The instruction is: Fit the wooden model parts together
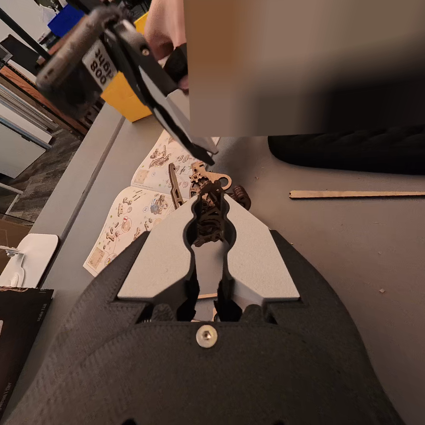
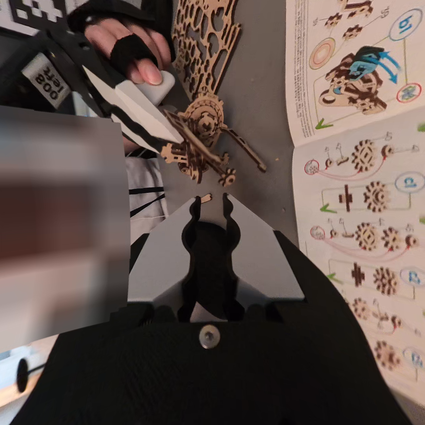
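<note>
My left gripper (image 1: 210, 198) is shut on a wooden gear model (image 1: 207, 184) and holds it just above the grey table (image 1: 322, 253). In the right wrist view the left gripper (image 2: 177, 140) comes in from the upper left, clamped on the model (image 2: 202, 135), which has a round toothed disc, a small gear and a long lever arm (image 2: 247, 150). My right gripper (image 2: 212, 197) is open just short of the model. A small wooden peg (image 2: 206, 198) sits at its left fingertip; I cannot tell whether it is held. The right gripper (image 1: 208, 158) hovers above the model.
An open instruction booklet (image 2: 356, 161) lies beside the model, also in the left wrist view (image 1: 128, 218). A punched-out wooden sheet (image 2: 207, 34) lies beyond the model. A thin wooden strip (image 1: 356, 194), a yellow bin (image 1: 124, 99) and a black box (image 1: 18, 333) are around.
</note>
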A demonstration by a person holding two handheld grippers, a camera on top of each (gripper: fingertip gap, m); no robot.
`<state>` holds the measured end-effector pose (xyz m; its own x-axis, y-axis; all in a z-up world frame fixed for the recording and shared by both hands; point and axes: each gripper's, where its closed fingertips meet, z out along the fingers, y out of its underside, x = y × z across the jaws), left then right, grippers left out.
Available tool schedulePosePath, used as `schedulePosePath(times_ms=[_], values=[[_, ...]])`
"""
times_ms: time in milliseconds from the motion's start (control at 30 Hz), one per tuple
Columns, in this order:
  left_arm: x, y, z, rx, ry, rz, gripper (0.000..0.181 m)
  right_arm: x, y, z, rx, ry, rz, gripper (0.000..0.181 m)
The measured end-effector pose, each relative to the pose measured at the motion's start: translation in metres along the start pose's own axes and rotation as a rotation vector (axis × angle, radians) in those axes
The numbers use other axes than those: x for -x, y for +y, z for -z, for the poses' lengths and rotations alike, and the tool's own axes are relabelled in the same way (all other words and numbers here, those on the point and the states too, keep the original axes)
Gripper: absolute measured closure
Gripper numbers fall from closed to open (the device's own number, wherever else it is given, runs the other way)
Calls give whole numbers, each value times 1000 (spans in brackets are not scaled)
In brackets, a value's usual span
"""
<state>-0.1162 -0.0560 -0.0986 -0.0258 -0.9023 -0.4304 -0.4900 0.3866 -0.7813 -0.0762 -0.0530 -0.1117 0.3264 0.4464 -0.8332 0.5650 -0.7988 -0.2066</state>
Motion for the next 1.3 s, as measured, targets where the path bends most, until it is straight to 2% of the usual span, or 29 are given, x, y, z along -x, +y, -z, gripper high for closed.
schedulePosePath(times_ms=[133, 200, 267, 367, 400, 500, 533, 567, 600, 667, 733, 767, 800, 900, 1033, 1200, 1300], values=[[1, 1, 1, -1, -3, 5, 168, 2, 18, 6, -55, 220, 47, 161], [1, 1, 2, -7, -1, 9, 168, 15, 16, 12, -159, 292, 168, 171], [1, 1, 1, -7, 0, 6, 168, 27, -4, 26, -357, 465, 409, 179], [1, 1, 1, -8, 6, 9, 168, 60, -20, 42, -653, 776, 900, 181], [1, 1, 1, -10, 7, 10, 168, 64, -16, 34, -661, 800, 989, 181], [1, 1, 1, -13, 8, 11, 168, 35, -1, -1, -505, 759, 889, 175], [1, 1, 1, -13, 8, 12, 168, 26, 0, -5, -486, 788, 910, 170], [1, 1, 1, -14, 8, 13, 168, 22, -2, -4, -503, 848, 975, 148], [1, 1, 1, -15, 8, 15, 168, 22, -2, -4, -507, 898, 1056, 117], [1, 1, 1, -16, 9, 17, 168, 27, -9, 2, -539, 1050, 1192, 84], [1, 1, 1, -16, 11, 18, 168, 24, -11, 4, -463, 1251, 1378, 87], [1, 1, 1, -16, 13, 18, 168, 21, -12, 3, -411, 1341, 1466, 98], [1, 1, 1, -16, 14, 17, 168, 19, -13, 0, -369, 1407, 1552, 107], [1, 1, 0, -18, 15, 20, 168, 21, -21, -7, -308, 1535, 1704, 116], [1, 1, 1, -20, 16, 22, 168, 14, -29, -13, -226, 1524, 1729, 124], [1, 1, 1, -19, 19, 19, 168, 19, -34, -14, -235, 1501, 1741, 141], [3, 1, 0, -24, 19, 29, 168, 16, -34, -18, -181, 1515, 1783, 151]])
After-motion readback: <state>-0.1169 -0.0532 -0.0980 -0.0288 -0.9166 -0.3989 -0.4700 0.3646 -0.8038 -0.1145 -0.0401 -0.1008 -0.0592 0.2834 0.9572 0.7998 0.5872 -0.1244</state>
